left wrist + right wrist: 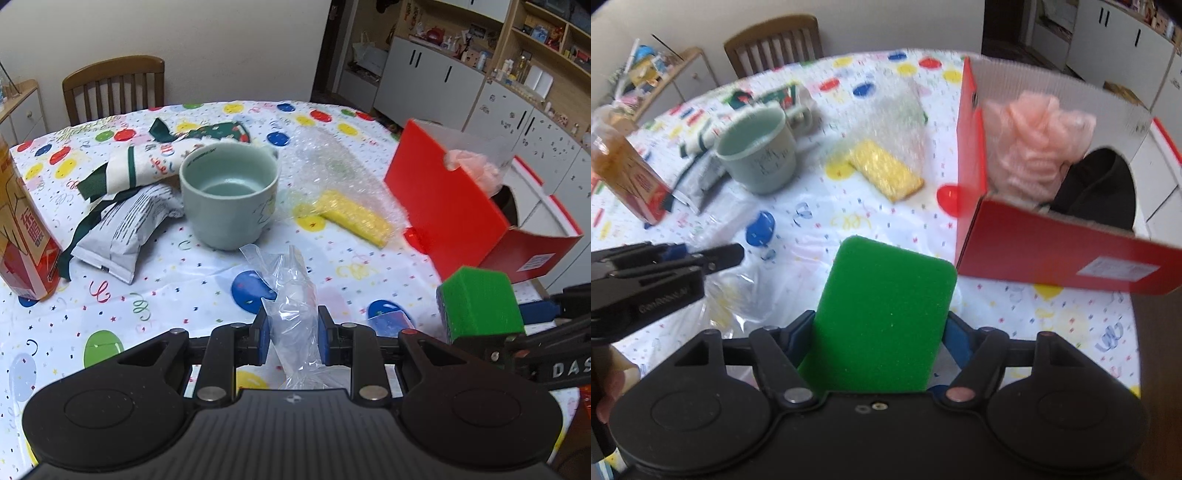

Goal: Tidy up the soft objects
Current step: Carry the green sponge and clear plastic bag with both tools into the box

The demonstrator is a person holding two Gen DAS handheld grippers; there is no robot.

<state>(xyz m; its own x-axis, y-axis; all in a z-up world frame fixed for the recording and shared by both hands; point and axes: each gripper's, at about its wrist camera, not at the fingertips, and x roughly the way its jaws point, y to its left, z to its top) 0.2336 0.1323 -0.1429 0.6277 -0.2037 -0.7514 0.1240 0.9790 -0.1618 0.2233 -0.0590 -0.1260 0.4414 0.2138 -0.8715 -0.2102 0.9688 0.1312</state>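
Note:
My right gripper is shut on a green sponge, held above the table just left of the red box; the sponge also shows in the left wrist view. The red box holds a pink bath pouf and a dark item. My left gripper stands open around a crumpled clear plastic bag on the tablecloth. A yellow sponge lies by bubble wrap in the middle of the table.
A pale green mug stands mid-table. Behind and left of it lie a rolled printed cloth and a grey snack packet. A drink carton stands at the left edge. A wooden chair is behind the table.

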